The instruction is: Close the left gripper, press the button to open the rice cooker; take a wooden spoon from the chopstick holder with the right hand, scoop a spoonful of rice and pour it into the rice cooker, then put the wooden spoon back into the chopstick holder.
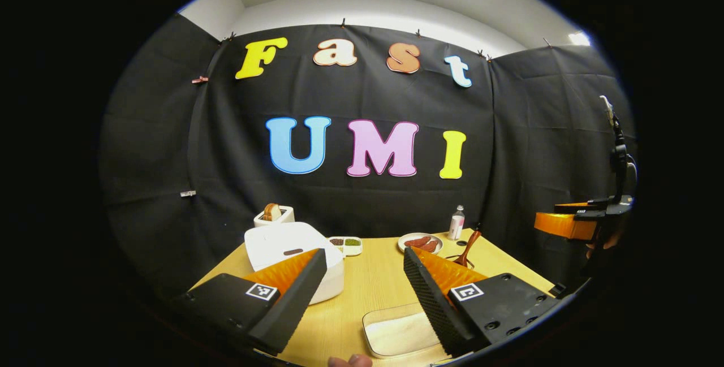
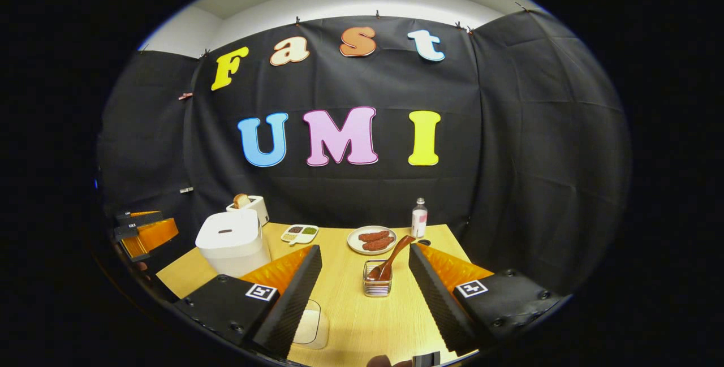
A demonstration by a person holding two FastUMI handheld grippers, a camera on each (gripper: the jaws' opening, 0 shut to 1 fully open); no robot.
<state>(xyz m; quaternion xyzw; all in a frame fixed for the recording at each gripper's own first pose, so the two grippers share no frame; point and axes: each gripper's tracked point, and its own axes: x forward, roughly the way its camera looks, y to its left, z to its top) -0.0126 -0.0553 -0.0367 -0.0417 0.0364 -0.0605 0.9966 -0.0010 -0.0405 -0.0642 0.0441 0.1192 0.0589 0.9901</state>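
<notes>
A white rice cooker (image 1: 294, 251) (image 2: 233, 241) stands with its lid down at the table's left. Its dark button (image 1: 292, 252) sits on the lid's top. A wooden spoon (image 2: 391, 263) (image 1: 469, 247) leans in a small wire chopstick holder (image 2: 377, 286). A clear tray of white rice (image 1: 399, 332) (image 2: 309, 324) lies near the front edge. My left gripper (image 1: 365, 293) hangs open above the table, the cooker behind its left finger. My right gripper (image 2: 365, 293) is open too, with the holder and spoon ahead between its fingers. Each gripper shows at the other view's edge.
A toaster with bread (image 1: 273, 215) (image 2: 249, 205) stands behind the cooker. A small dish of condiments (image 1: 346, 244) (image 2: 300, 233), a plate of sausages (image 1: 419, 242) (image 2: 372, 240) and a small bottle (image 1: 456, 223) (image 2: 419, 217) line the back of the wooden table (image 1: 373, 279).
</notes>
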